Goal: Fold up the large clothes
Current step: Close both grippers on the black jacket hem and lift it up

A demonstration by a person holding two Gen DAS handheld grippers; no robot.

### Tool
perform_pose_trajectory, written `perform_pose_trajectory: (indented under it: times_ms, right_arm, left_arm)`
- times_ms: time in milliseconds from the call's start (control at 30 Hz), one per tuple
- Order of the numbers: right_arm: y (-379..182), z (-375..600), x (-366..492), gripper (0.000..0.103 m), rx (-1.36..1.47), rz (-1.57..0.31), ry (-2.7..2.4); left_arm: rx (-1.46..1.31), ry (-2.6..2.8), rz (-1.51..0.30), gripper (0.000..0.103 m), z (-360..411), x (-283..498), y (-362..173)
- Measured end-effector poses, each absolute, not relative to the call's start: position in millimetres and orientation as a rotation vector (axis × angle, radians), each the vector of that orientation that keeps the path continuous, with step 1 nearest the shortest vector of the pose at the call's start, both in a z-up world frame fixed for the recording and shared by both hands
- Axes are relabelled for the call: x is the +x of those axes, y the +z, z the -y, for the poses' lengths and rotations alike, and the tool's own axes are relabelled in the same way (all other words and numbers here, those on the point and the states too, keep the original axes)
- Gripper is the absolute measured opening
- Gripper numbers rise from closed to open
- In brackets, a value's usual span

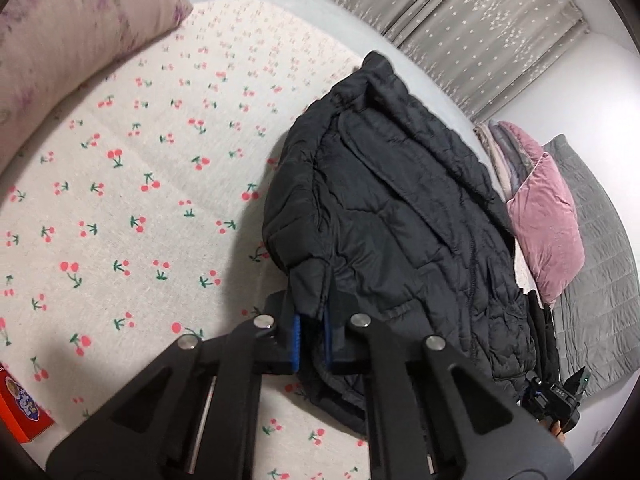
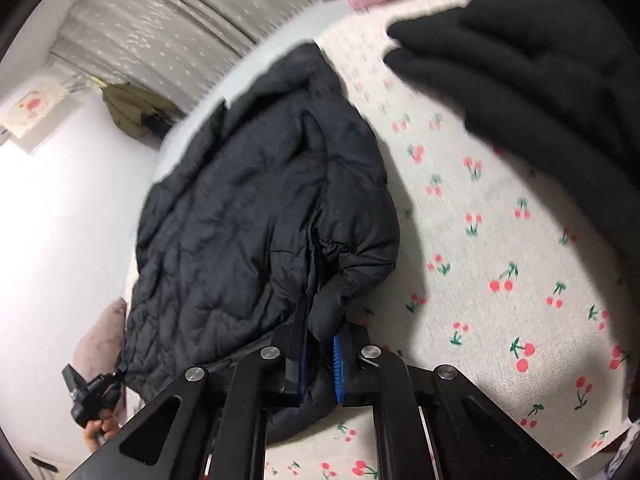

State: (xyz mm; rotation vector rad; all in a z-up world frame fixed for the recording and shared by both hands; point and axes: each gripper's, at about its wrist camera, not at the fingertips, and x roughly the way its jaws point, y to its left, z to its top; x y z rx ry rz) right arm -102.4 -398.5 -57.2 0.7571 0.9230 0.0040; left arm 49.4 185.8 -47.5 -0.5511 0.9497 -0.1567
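our black quilted jacket [image 1: 384, 216] lies on the cherry-print sheet [image 1: 120, 200], already doubled lengthwise beside the pink velvet cushion [image 1: 548, 224]. left gripper [image 1: 311, 336] and right gripper [image 2: 320, 364] each pinch its near edge; we judge a crosswise fold remains.

Home bedroom. A bed [image 1: 120, 184] is taking up most of the left wrist view, wearing a cream sheet printed with red cherries. A pink pillow [image 1: 68, 36] is lying at its corner, and a velvet cushion [image 1: 548, 232] is leaning beside a grey quilt [image 1: 600, 280] and folded blankets [image 1: 500, 148]. Grey star-patterned curtains [image 1: 472, 12] are hanging along the far side. A dark jacket [image 2: 248, 216] and another black garment [image 2: 540, 80] are lying on the sheet.
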Motion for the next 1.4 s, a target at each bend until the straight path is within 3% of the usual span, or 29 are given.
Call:
perform_pose_trajectory:
  times_ms: [333,767,1067,1400]
  right_arm:
    - [-16,404,-152,0.005,0.853,-0.665,0.099]
    - [14,415,-218,0.004,0.934,-0.532,0.191]
    - [12,418,-226,0.003,0.941,-0.541,0.216]
    - [89,428,-264,0.003,0.913,-0.322,0.313]
  left_arm:
    - [-0.508,-0.148,-0.825,0.009,-187,-14,-17]
    - [-0.495,-0.198,-0.702,0.008,-185,-87,29]
    - [-0.532,-0.234,-0.684,0.008,-186,-107,38]
    - [-0.585,-0.317,-0.515,0.007,-191,-130,111]
